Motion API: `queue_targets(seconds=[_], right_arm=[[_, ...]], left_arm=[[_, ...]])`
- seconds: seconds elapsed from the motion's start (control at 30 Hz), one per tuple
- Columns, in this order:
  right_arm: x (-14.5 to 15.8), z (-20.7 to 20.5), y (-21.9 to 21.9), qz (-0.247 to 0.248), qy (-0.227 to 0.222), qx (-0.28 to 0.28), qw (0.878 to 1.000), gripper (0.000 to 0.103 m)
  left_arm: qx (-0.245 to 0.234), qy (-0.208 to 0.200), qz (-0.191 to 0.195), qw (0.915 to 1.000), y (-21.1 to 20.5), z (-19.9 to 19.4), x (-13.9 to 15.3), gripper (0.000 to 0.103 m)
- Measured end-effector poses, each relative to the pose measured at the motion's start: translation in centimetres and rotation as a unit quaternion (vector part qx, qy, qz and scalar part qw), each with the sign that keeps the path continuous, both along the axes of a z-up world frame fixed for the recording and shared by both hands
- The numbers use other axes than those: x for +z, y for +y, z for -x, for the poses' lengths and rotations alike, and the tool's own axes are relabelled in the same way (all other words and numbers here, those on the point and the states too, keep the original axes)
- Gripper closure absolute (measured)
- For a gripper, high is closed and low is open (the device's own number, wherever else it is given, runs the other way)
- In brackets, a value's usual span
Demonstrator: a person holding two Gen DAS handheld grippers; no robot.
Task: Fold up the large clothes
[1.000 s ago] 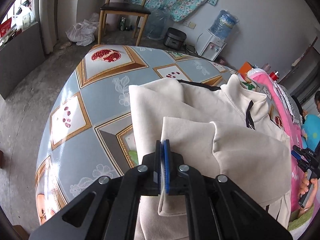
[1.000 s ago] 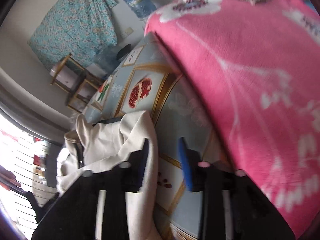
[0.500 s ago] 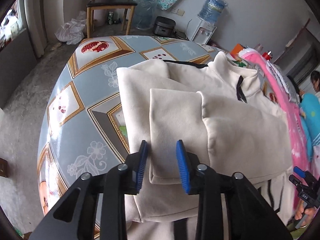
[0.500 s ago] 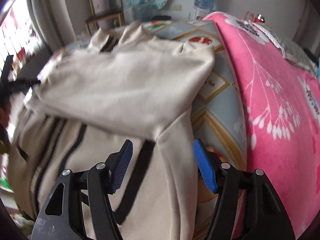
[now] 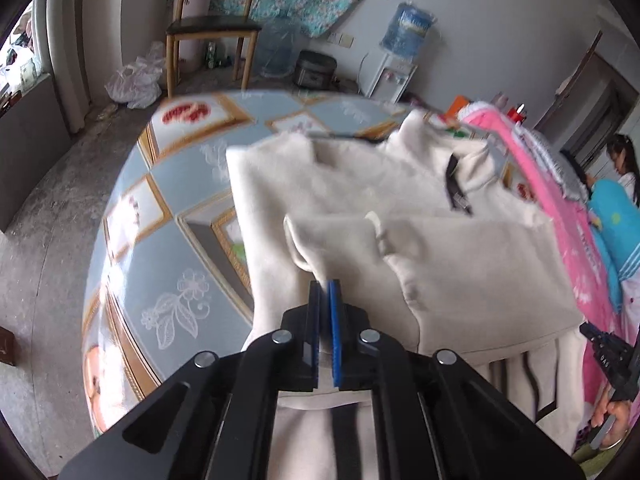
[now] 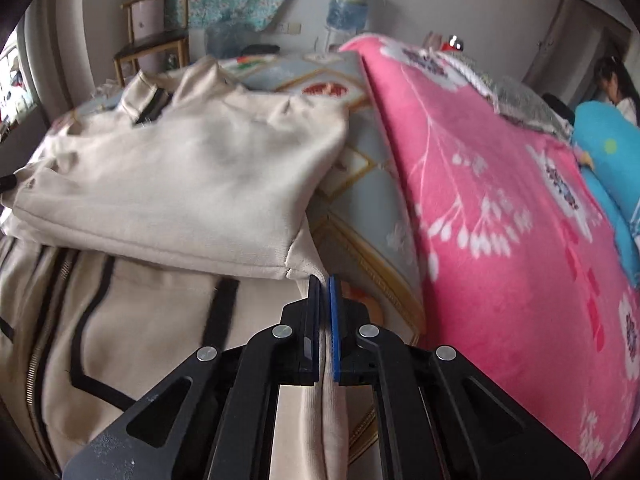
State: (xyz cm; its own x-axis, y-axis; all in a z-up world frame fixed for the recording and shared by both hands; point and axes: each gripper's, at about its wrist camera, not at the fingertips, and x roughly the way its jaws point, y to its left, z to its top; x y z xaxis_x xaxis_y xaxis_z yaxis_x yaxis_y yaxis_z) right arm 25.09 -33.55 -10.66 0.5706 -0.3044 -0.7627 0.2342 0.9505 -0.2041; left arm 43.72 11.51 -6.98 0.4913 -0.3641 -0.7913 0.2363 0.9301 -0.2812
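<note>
Only left tongs [image 5: 325, 292] view shows the jacket's [image 5: 460, 264] folded sleeves.

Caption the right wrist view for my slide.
Right hand-held gripper shut on the cream jacket beside a pink blanket.

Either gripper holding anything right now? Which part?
Both are shut on the cream jacket: left gripper pinches the folded sleeve's edge, right gripper pinches the fabric edge beside the folded panel's corner.

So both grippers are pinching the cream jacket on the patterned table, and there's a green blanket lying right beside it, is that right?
Not quite: the blanket beside the cream jacket is pink, not green, as the right wrist view shows. The rest holds: the left gripper and right gripper both pinch the jacket on the patterned table.
</note>
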Motion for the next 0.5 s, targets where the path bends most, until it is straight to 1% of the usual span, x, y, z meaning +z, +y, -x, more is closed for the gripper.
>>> queue_targets(seconds=[0.07, 0.13, 0.2, 0.27, 0.3, 0.33, 0.37, 0.43, 0.5], right_arm=[[-0.7, -0.1, 0.2, 0.009, 0.01, 0.0, 1.0, 0.099], [-0.8, 0.0, 0.3, 0.006, 0.015, 0.001, 1.0, 0.099], [-0.7, 0.1, 0.1, 0.003, 0.022, 0.0, 1.0, 0.095], [-0.1, 0.6, -0.1, -0.001, 0.023, -0.003, 1.0, 0.078], [0.5, 1.2, -0.1, -0.005, 0.016, -0.003, 1.0, 0.074], [1.6, 2.1, -0.2, -0.009, 0.004, -0.006, 1.0, 0.066], [2.5, 2.8, -0.2, -0.013, -0.008, -0.008, 1.0, 0.062], [4.5, 3.9, -0.5, -0.033, -0.037, -0.008, 0.999, 0.059], [6.5, 3.9, -0.5, -0.067, -0.068, 0.005, 0.995, 0.058]], left_arm=[[0.002, 0.009, 0.001, 1.0, 0.2, 0.2, -0.9, 0.099], [-0.001, 0.003, -0.004, 1.0, 0.3, 0.5, -1.1, 0.098], [-0.004, -0.002, -0.01, 0.9999, 0.2, 0.6, -1.1, 0.096], [-0.001, -0.012, -0.016, 0.9998, 0.4, 0.8, -0.8, 0.095], [0.003, -0.022, -0.018, 0.9996, 0.7, 1.0, -0.4, 0.095], [0.015, -0.039, -0.023, 0.9989, 1.1, 1.2, 0.2, 0.095], [0.025, -0.054, -0.029, 0.9978, 1.4, 1.3, 0.8, 0.095], [0.031, -0.076, -0.024, 0.9964, 2.0, 1.4, 2.1, 0.095], [0.021, -0.092, -0.009, 0.9955, 1.8, 1.4, 3.2, 0.095]])
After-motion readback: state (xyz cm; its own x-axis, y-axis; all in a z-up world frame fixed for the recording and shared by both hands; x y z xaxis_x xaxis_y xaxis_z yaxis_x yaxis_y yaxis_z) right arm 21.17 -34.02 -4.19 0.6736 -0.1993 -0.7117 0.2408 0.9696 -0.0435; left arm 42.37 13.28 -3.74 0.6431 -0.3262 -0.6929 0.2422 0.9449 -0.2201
